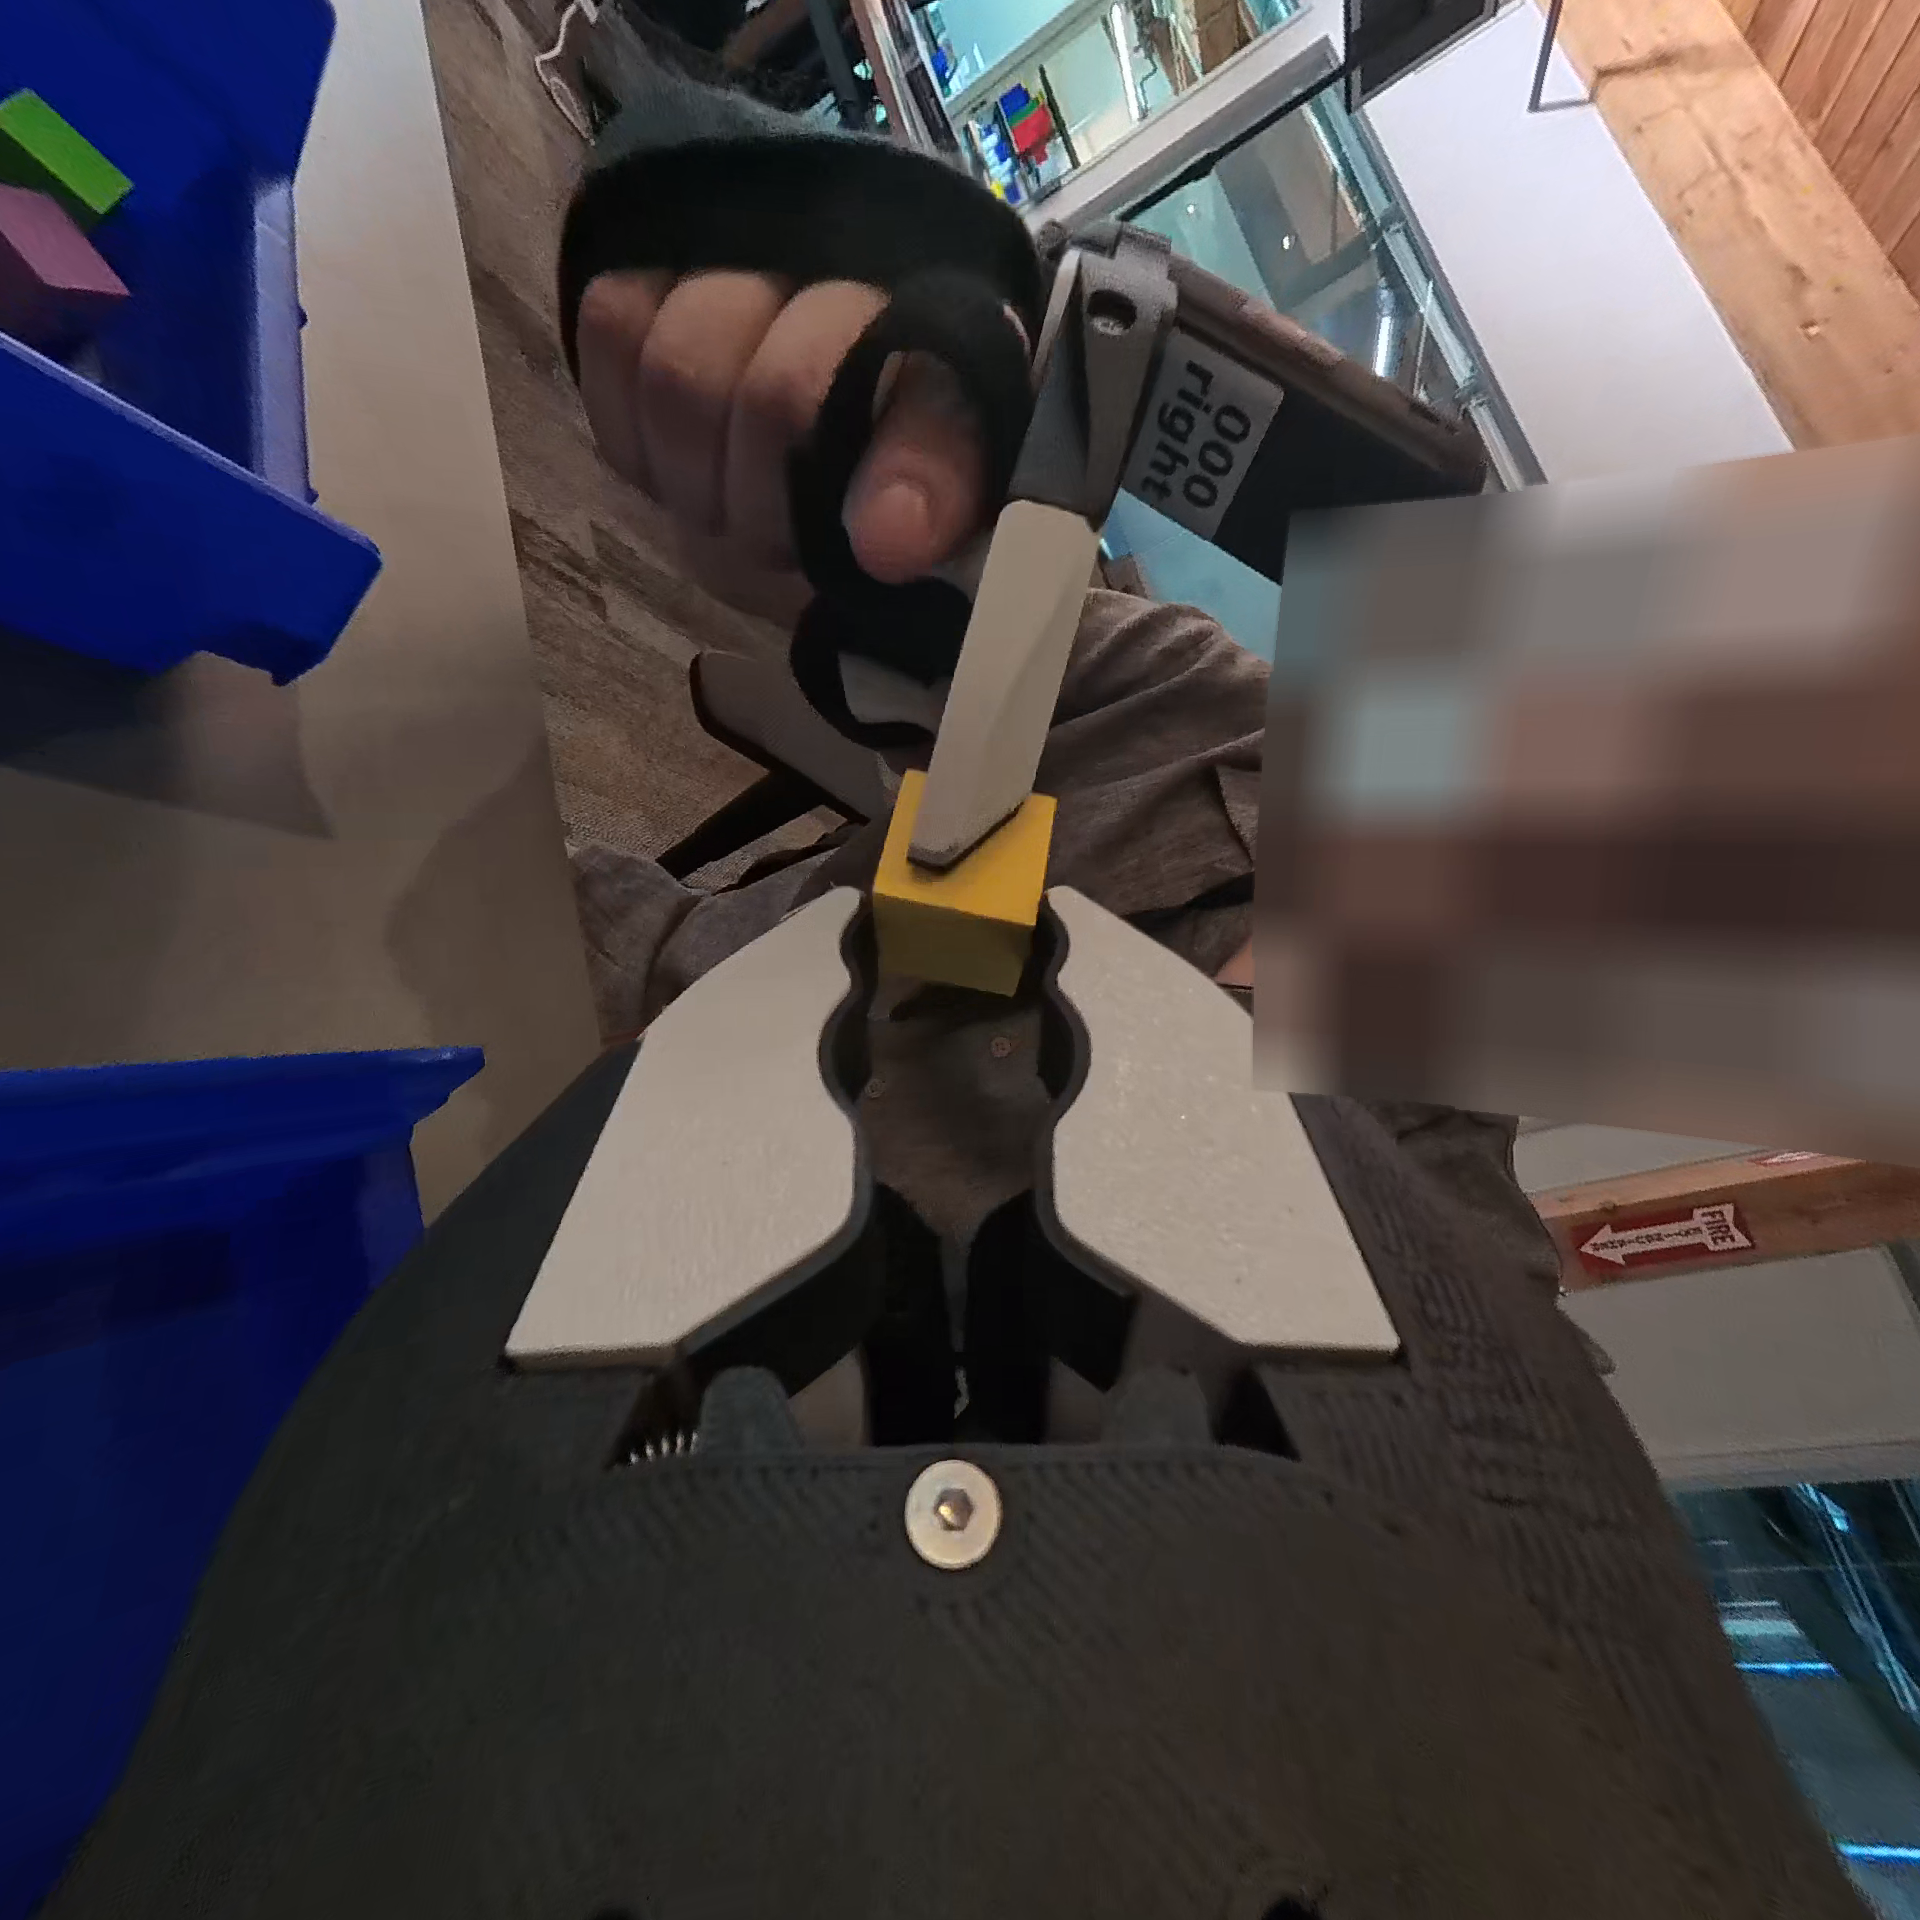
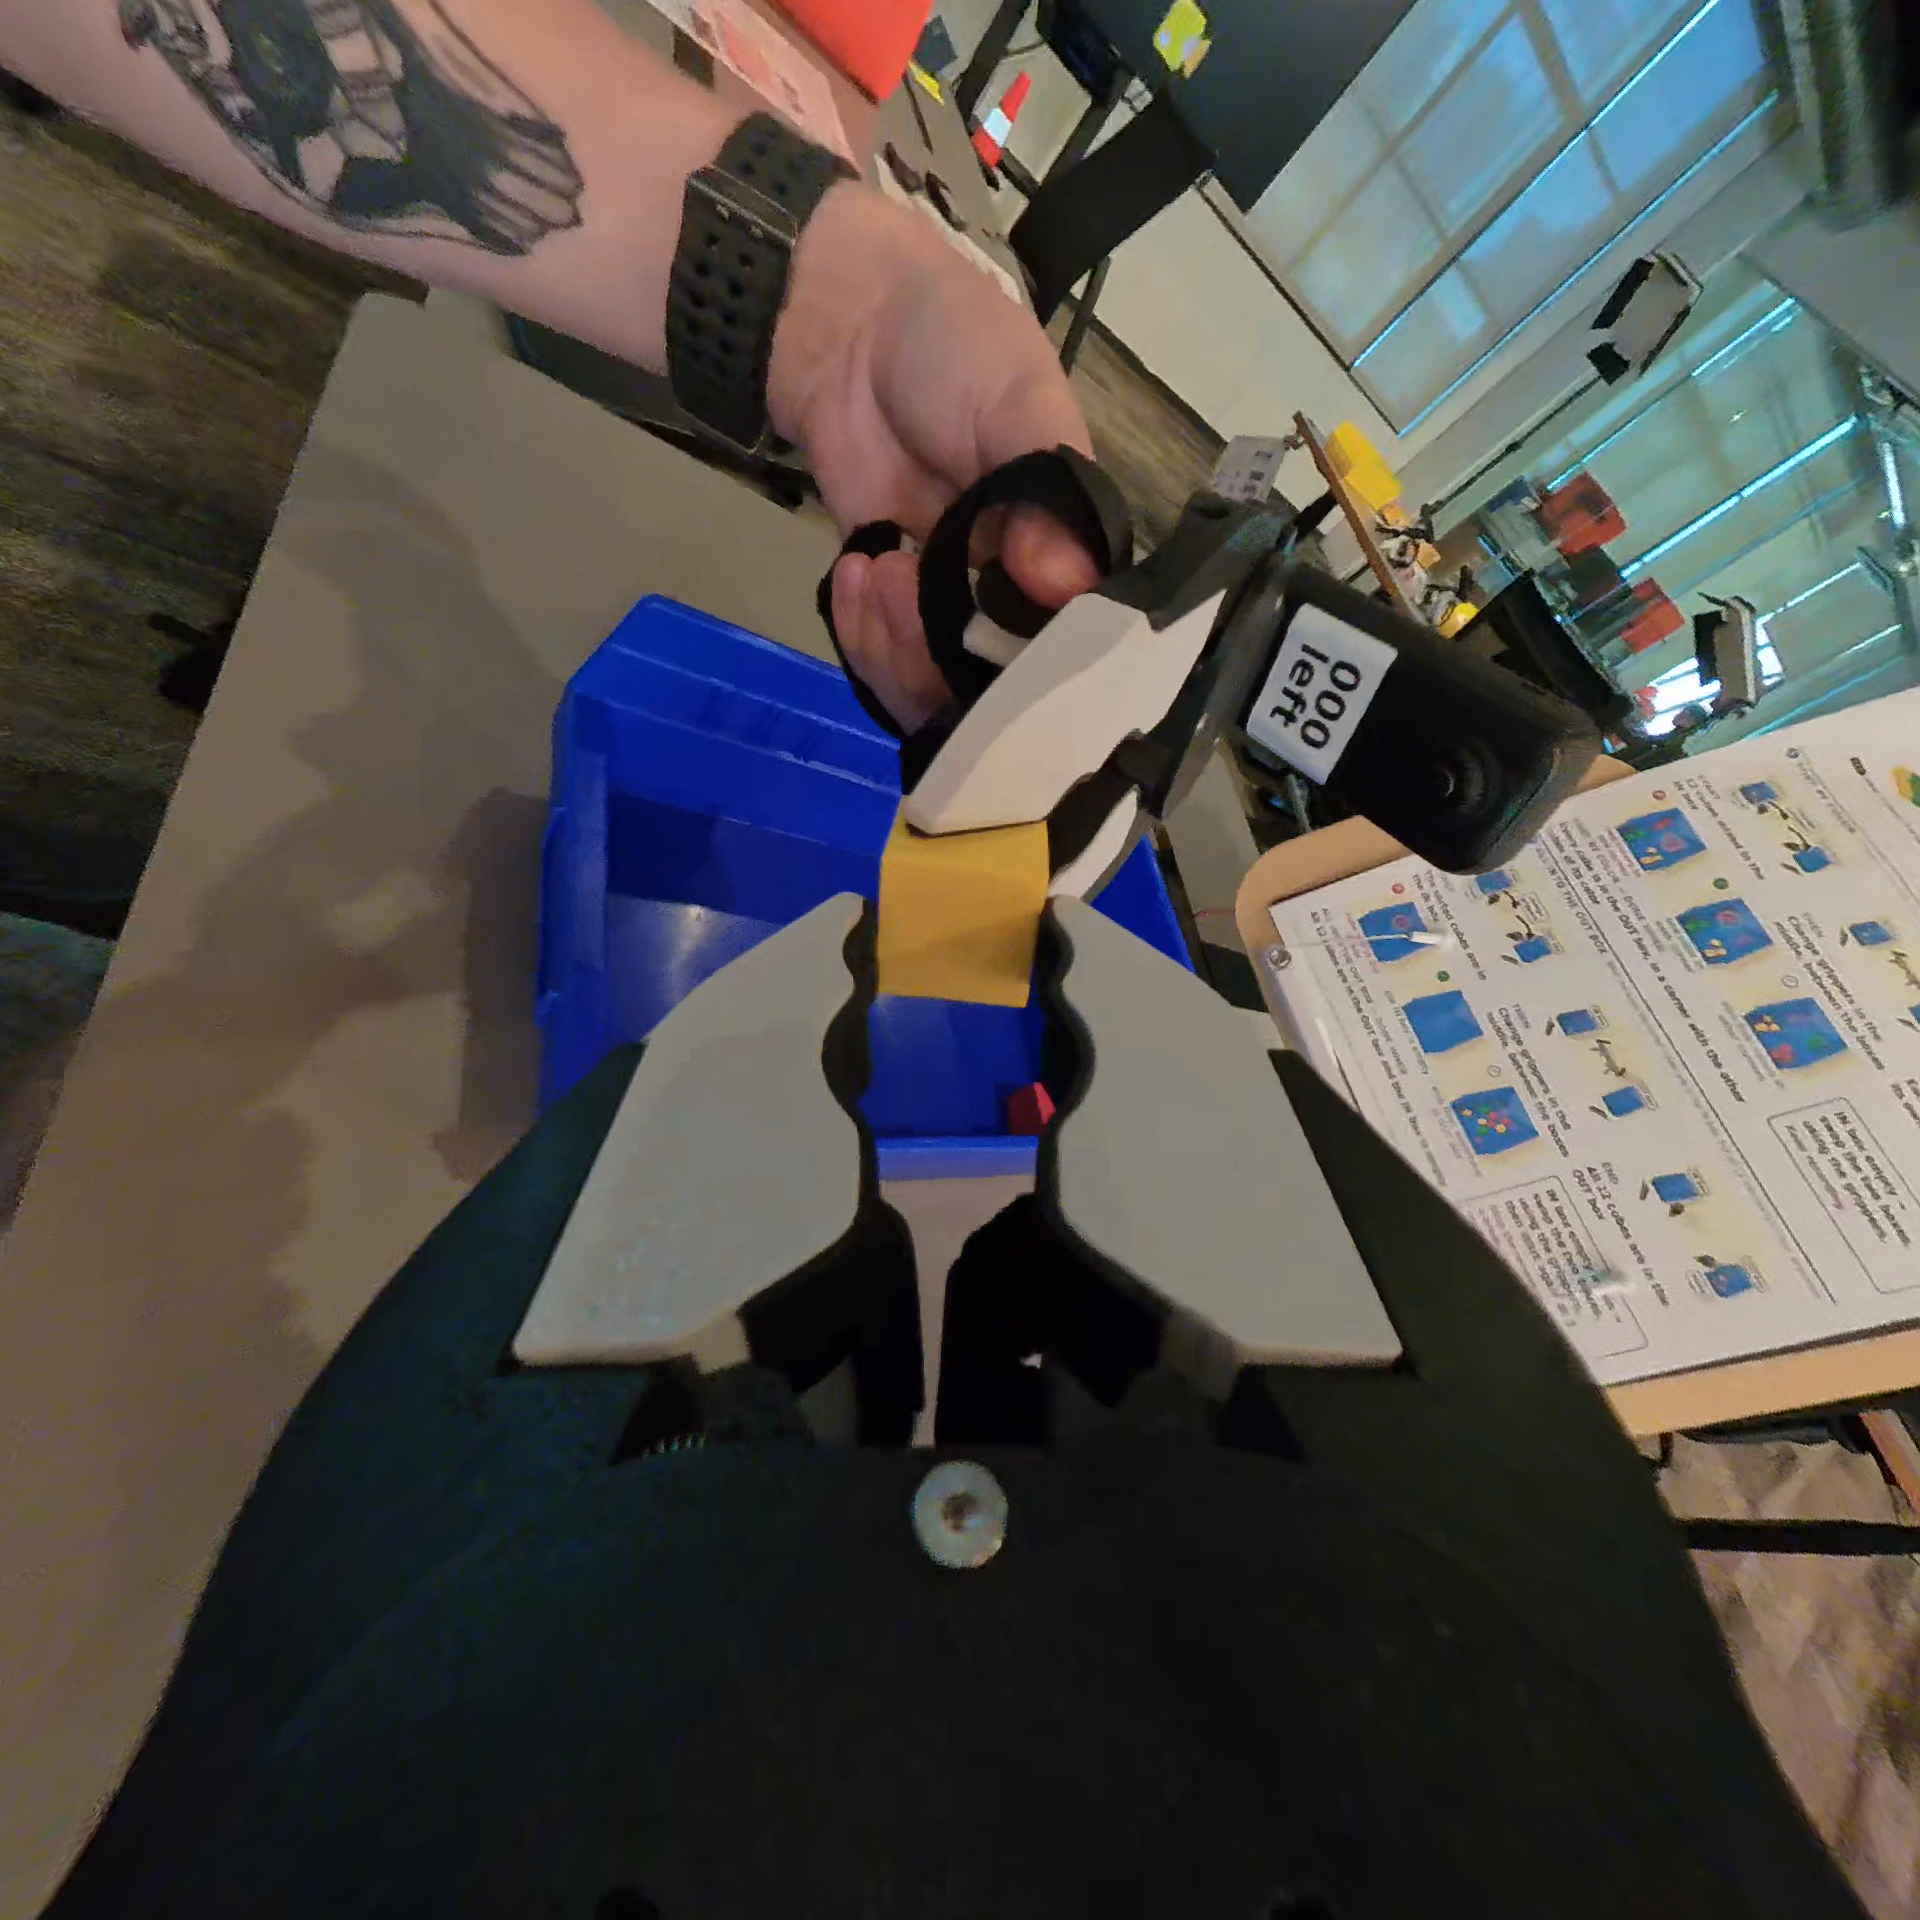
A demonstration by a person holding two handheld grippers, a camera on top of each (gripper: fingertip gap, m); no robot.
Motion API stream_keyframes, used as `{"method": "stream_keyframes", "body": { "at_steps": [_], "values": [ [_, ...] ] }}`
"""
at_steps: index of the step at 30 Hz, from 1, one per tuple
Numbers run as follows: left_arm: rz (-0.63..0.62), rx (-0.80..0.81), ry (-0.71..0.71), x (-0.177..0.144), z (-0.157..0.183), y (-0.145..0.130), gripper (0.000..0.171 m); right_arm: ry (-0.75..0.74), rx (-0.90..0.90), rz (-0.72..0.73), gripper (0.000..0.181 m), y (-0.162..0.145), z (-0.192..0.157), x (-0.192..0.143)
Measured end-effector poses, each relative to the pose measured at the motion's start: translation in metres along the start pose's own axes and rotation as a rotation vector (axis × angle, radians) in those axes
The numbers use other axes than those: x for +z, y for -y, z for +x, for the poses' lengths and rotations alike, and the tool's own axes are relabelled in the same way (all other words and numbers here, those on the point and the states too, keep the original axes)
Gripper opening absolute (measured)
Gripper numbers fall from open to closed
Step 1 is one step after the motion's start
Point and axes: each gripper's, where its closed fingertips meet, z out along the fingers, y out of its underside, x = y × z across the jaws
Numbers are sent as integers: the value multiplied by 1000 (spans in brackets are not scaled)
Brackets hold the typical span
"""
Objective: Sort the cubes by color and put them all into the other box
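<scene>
Blue bins (image 1: 156,540), moulded glossy plastic w/ lipped rims, sit at the left on the matte beige table (image 1: 416,727); a green block (image 1: 57,145) and a purple block (image 1: 52,270), flat-faced and sharp-edged, lie in the upper bin.

Centre: the cube (image 1: 961,914), yellow, smooth painted faces and crisp corners, is held in the air off the table by both grippers at once. Left gripper (image 1: 956,925): black layered printed body, pale grey grainy finger plates w/ wavy inner edges; jaws nearly closed, tips pinching the cube's two sides. Right gripper (image 1: 961,831): same build; in its own view the jaws are narrowed onto the cube (image 2: 961,925) from the other pair of sides. Black fuzzy straps loop over the hand (image 1: 779,395) behind.

Right wrist view: a bin (image 2: 727,831) lies below the cube, a small red block (image 2: 1029,1107) inside near its front wall. Far right, a printed sheet (image 2: 1610,1091) lies on a wooden board.
</scene>
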Motion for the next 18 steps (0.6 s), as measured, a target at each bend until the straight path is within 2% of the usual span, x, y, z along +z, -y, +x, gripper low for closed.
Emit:
{"method": "stream_keyframes", "body": {
  "at_steps": [3,6,9,11,14,18],
  "values": [
    [16,-3,-23,4,-1,6,33,30,7,-26,28,-4,1,-8],
    [106,51,-41,1,5,21,37,57,20,-59,28,-9,8,-27],
    [190,133,49,-11,6,30,43,94,31,-188,28,-31,16,-57],
    [242,198,135,-19,11,28,41,169,96,-379,28,-70,17,-79],
    [306,288,318,-22,12,15,29,291,233,-710,28,-152,9,-118],
    [390,358,406,-14,15,-6,23,492,420,-938,28,-225,-28,-144]
  ]
}}
